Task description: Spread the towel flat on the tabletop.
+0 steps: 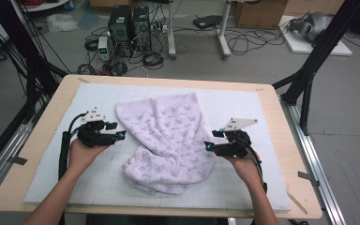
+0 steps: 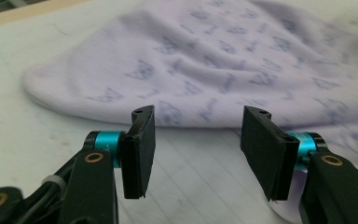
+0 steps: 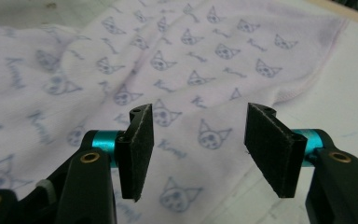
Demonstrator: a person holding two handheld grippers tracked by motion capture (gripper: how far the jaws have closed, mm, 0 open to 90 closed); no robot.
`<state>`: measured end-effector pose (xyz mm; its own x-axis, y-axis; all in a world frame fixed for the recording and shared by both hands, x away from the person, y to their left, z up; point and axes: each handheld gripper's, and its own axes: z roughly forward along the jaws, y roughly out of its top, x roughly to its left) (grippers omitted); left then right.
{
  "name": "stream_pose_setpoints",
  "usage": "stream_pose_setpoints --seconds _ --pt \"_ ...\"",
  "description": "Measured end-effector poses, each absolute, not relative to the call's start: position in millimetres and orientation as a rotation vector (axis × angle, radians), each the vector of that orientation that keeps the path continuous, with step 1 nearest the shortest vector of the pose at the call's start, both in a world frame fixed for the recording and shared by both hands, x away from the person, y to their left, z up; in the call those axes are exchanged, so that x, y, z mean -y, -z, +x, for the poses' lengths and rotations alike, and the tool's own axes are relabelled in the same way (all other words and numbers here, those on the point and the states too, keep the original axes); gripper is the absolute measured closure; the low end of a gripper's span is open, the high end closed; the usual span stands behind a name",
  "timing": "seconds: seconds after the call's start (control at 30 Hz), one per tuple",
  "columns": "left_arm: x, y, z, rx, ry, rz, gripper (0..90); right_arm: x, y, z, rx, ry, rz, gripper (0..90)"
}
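Note:
A pale lilac towel (image 1: pixel 168 140) printed with small cat faces lies crumpled in the middle of the white mat (image 1: pixel 262 112). My left gripper (image 1: pixel 121 135) is open just left of the towel's left edge, jaws pointing at it. In the left gripper view its gripper (image 2: pixel 198 140) is wide open above bare mat, with the towel (image 2: pixel 223 60) just beyond. My right gripper (image 1: pixel 207 146) is open at the towel's right edge. The right gripper view shows its gripper (image 3: pixel 198 140) spread over the towel (image 3: pixel 168 70), with nothing between the pads.
The mat covers a wooden table (image 1: pixel 281 154) whose edges show all round. Bare mat lies to the left, right and front of the towel. Behind the table, the floor holds computer towers (image 1: pixel 130 28), cables and a cardboard box (image 1: pixel 260 11). Black frame legs (image 1: pixel 309 70) stand at both sides.

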<state>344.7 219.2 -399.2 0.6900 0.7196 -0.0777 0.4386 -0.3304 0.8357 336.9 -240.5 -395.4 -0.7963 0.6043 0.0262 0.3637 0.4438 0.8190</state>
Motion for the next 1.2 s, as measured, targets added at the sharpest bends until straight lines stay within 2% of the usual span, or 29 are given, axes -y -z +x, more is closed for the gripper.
stream_pose_setpoints --seconds 0.13,0.4,0.63,0.8,0.9,1.03,1.2 --pt "-216.3 407.0 324.2 -0.855 -0.349 1.945 44.0 241.3 407.4 319.1 -2.417 -1.319 0.842 41.4" --pt "-197.2 417.9 303.2 -0.737 -0.263 1.996 43.3 233.6 421.9 302.3 -2.502 -1.295 0.777 41.4" --pt "-177.9 441.9 334.5 -0.795 -0.169 2.093 57.0 227.9 431.8 314.3 -2.528 -1.208 0.798 42.3" --pt "-168.2 443.9 336.1 -0.759 -0.181 2.120 59.7 226.8 436.7 321.5 -2.536 -1.174 0.809 43.9" --pt "-171.3 436.6 335.4 -0.745 -0.189 2.066 55.3 222.3 441.1 323.1 -2.568 -1.117 0.802 44.0" --pt "-170.4 435.0 334.1 -0.725 -0.195 2.075 56.2 220.2 441.6 321.9 -2.573 -1.087 0.789 44.0" --pt "-158.6 446.5 337.0 -0.713 -0.193 2.151 64.8 219.4 442.2 321.9 -2.575 -1.073 0.791 43.7"
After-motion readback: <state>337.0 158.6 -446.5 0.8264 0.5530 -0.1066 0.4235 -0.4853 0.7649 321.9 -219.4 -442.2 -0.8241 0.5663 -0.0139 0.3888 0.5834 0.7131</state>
